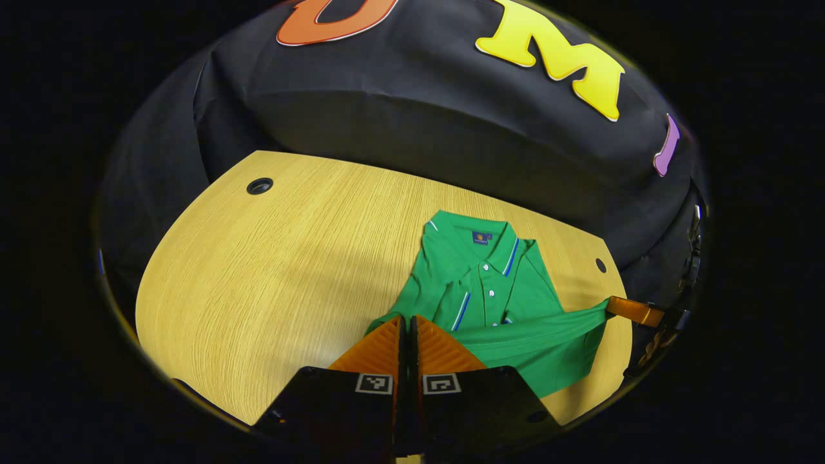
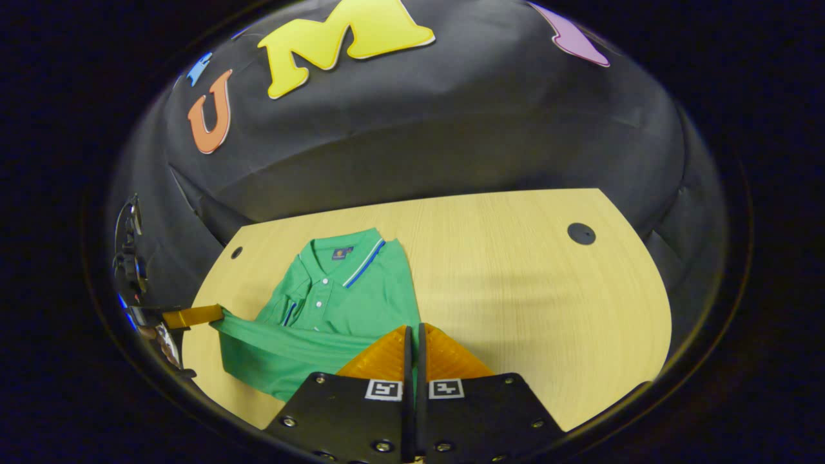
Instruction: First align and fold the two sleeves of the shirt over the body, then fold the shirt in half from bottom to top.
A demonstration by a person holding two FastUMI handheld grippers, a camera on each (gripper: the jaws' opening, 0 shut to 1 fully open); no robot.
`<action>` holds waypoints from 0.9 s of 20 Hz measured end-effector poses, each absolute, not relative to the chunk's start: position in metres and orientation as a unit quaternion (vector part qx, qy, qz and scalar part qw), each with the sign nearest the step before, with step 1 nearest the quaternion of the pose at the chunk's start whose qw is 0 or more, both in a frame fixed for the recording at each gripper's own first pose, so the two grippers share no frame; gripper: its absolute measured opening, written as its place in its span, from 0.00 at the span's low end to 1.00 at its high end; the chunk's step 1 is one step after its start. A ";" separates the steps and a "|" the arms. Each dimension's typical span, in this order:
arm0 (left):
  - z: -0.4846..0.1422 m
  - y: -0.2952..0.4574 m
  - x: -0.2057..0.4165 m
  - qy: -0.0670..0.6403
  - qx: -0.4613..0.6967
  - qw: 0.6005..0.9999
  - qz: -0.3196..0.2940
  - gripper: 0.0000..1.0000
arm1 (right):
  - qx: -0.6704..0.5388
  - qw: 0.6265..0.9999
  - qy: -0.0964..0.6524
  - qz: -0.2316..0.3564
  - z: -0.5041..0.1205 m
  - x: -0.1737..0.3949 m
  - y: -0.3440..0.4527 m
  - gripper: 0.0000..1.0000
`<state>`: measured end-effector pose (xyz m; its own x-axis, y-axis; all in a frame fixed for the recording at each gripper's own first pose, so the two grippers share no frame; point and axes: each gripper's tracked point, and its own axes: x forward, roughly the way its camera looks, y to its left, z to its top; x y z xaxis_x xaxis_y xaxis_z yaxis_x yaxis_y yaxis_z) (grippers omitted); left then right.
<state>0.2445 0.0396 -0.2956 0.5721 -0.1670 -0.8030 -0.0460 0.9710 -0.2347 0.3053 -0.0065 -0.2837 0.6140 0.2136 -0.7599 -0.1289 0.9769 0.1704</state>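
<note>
Left gripper, at six o'clock in the left gripper view: clamped tight on the hem corner of the green shirt, fabric pinched between both fingers. Shirt itself spread on the wooden table, collar toward twelve, sleeves already tucked over the body by the look of it. Hem lifted and stretched taut between the two tools — a green band running toward three o'clock.

Right gripper, six o'clock in the right gripper view: likewise closed on the opposite hem corner, cloth caught between its fingers.

Step in hand, judged from this: the bottom-to-top fold, hem raised but not yet laid down. Next move calls for carrying both corners evenly toward the collar — level, matched in pace — then releasing at the shoulders.
</note>
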 end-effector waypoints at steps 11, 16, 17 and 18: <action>-0.323 0.042 0.354 0.443 -0.116 0.889 -0.030 0.03 | 0.041 0.902 0.417 0.101 -0.300 0.400 0.005 0.00; -0.339 0.048 0.385 0.438 -0.116 0.891 -0.025 0.03 | 0.021 0.909 0.402 0.106 -0.302 0.435 0.017 0.00; -0.340 0.049 0.389 0.438 -0.112 0.892 -0.025 0.03 | 0.018 0.909 0.402 0.107 -0.303 0.440 0.019 0.01; -0.340 0.050 0.393 0.437 -0.110 0.892 -0.024 0.03 | 0.017 0.908 0.404 0.108 -0.307 0.443 0.022 0.01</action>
<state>0.3926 0.0497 -0.3401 0.6167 -0.1391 -0.7748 -0.0541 0.9744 -0.2180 0.4430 0.0217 -0.3067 0.6504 0.2101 -0.7299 -0.1831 0.9760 0.1178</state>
